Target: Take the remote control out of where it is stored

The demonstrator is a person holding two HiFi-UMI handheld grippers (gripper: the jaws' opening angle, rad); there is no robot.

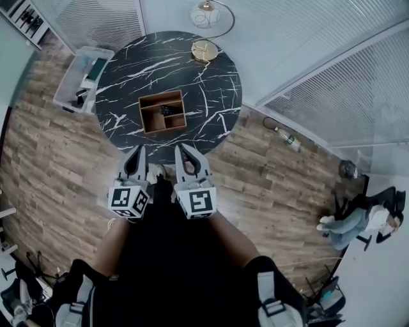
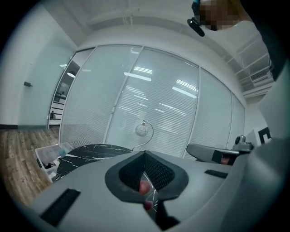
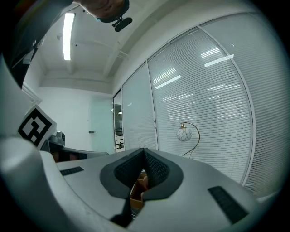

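Note:
A brown wooden organizer box (image 1: 162, 112) stands in the middle of the round black marble table (image 1: 128, 70). A dark remote control (image 1: 169, 110) lies in one of its compartments. Both grippers hang side by side in front of my body, short of the table's near edge. My left gripper (image 1: 138, 153) is shut and holds nothing; its jaws (image 2: 145, 154) meet at the tip. My right gripper (image 1: 181, 149) is also shut and empty, jaws (image 3: 144, 152) together. Through the slit below the right jaws a bit of the wooden box (image 3: 137, 190) shows.
A lamp with a globe shade (image 1: 206, 15) and brass base (image 1: 204, 50) stands at the table's far edge. A clear plastic bin (image 1: 82, 78) sits on the floor at the table's left. A bottle (image 1: 289, 140) lies on the floor at right. A person sits far right (image 1: 358, 220).

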